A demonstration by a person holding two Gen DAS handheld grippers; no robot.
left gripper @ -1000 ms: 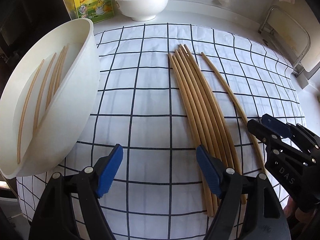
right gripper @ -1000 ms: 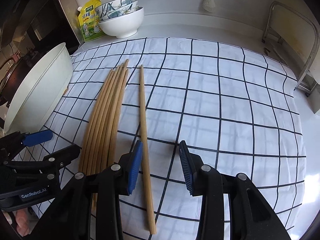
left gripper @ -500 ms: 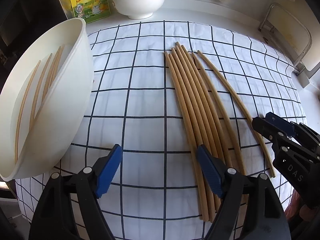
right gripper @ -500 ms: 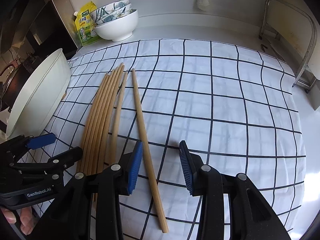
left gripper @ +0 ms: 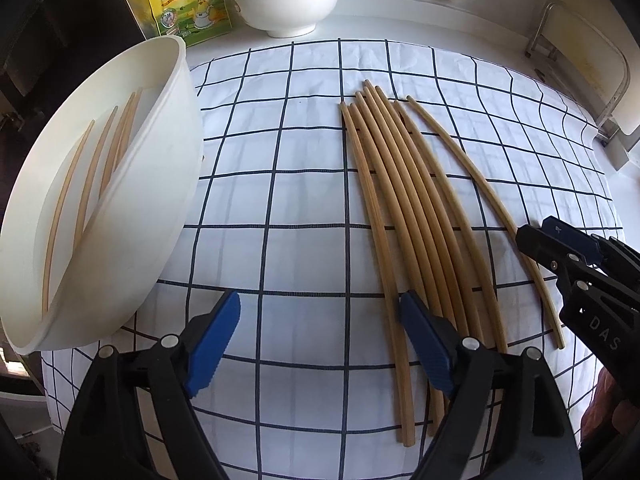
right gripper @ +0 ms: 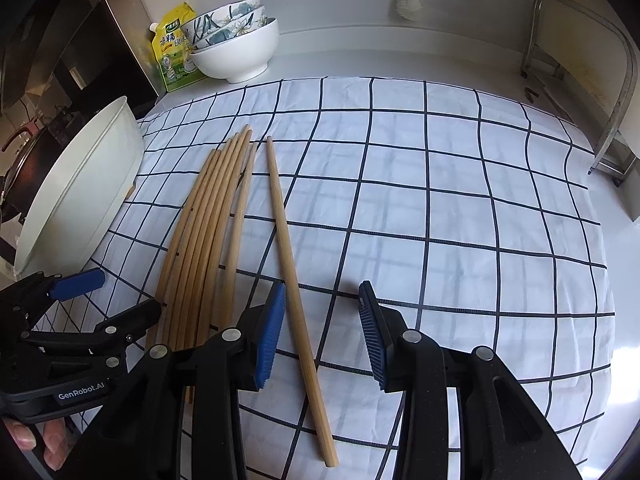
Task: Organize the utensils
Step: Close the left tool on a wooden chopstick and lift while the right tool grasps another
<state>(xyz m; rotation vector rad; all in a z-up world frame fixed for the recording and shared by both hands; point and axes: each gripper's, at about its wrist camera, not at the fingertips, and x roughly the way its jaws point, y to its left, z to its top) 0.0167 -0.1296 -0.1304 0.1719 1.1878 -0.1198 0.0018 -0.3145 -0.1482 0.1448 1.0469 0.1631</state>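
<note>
Right wrist view: the right tool is seen with its blue-padded fingers spread wide and nothing held between them. A single chopstick is laid on the checked cloth just inside the left finger, running away from the camera; whether the pad touches it cannot be told. Just to its left, a bundle of chopsticks is spread side by side on the cloth, fanned slightly toward the near end. Further left, the left tool is seen low over the cloth edge. In the left wrist view, the left tool is likewise shown wide open and empty, held above the cloth, with the near ends of the bundle passing under its right finger. The single chopstick is set slightly apart on the right, beside the right tool. At the left, a white tub is tipped on its side, and several chopsticks are lying inside it. At the back of the table, stacked bowls and a yellow-green seasoning pouch are placed by the wall.
</note>
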